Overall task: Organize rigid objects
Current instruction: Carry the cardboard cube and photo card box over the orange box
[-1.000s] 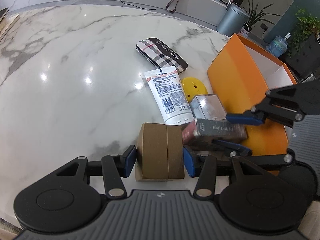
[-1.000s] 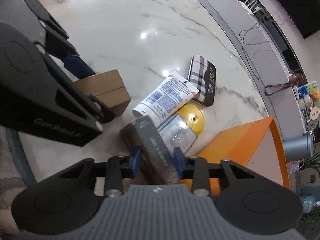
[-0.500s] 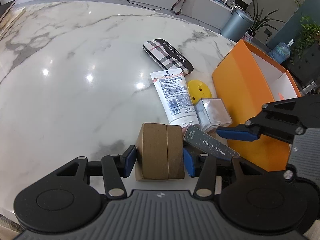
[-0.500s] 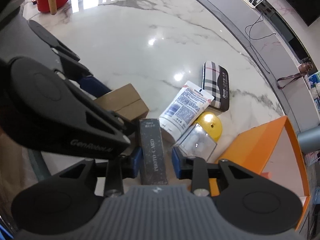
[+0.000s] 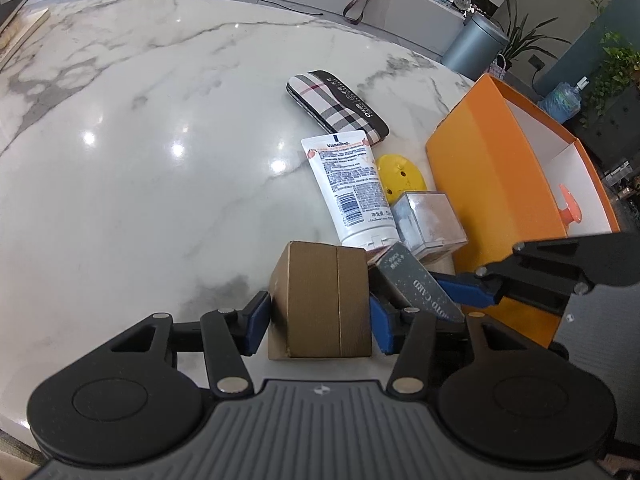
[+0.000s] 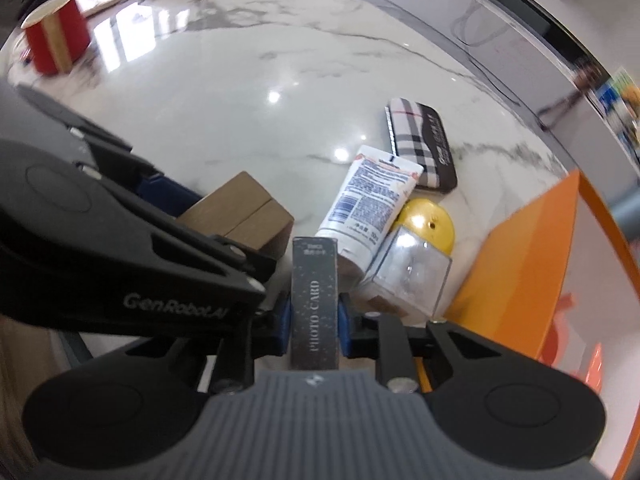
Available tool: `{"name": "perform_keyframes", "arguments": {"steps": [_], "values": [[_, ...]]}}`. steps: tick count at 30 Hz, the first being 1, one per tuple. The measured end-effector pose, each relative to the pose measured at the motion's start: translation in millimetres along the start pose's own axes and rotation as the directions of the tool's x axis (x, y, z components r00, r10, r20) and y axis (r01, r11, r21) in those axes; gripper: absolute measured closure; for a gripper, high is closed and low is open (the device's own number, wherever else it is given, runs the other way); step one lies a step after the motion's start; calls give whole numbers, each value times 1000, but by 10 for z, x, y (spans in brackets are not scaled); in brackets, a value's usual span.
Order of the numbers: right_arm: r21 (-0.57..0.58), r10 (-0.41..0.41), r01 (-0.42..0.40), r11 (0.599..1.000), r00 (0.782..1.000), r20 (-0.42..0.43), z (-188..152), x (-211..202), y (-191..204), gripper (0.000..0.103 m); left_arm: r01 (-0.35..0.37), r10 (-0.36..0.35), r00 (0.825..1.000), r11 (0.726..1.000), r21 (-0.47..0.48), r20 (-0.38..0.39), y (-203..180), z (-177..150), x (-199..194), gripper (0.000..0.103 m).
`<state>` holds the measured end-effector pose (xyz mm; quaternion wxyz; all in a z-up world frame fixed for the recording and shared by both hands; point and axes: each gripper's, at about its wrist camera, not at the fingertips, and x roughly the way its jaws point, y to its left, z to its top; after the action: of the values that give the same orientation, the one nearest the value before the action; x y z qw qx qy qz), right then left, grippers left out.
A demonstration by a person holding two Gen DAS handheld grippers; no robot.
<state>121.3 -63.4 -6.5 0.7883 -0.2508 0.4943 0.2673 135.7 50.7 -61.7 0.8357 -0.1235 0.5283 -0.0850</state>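
My right fingers [image 6: 314, 322] pinch the slim card box [image 6: 315, 300] across its stiff narrow sides; my left fingers [image 5: 318, 316] clamp the light, rigid brown box [image 5: 320, 300] on the table [image 5: 160, 160], near the orange bin [image 5: 492, 200].

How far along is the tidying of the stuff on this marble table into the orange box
Early. Done: only a coral-pink item lies inside the orange box. In hand: the left hand-held gripper clamps the brown cardboard box; the right hand-held gripper grips the dark PHOTO CARD box. Left on the table: Vaseline tube, plaid case, yellow disc, clear cube.
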Motion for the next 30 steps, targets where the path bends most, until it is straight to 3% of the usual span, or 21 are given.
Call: {"name": "perform_keyframes", "arguments": {"steps": [9,14,26,30], "values": [[169,-85,73,983,994,67,-63,-206,-11,81,15,-14,1000,999,-51,19,50,-29,-103,45],[263,-107,71,962,986,127,-123,-427,-84,81,45,-40,997,996,-74,61,6,0,-299,46],[517,-186,27,855,948,257,-406,-1145,-391,80,125,-114,981,990,-60,157,-393,130,-868,46],[585,-259,54,810,926,273,-576,-1417,-522,80,167,-160,975,985,-36,153,-636,165,-947,46]]}}
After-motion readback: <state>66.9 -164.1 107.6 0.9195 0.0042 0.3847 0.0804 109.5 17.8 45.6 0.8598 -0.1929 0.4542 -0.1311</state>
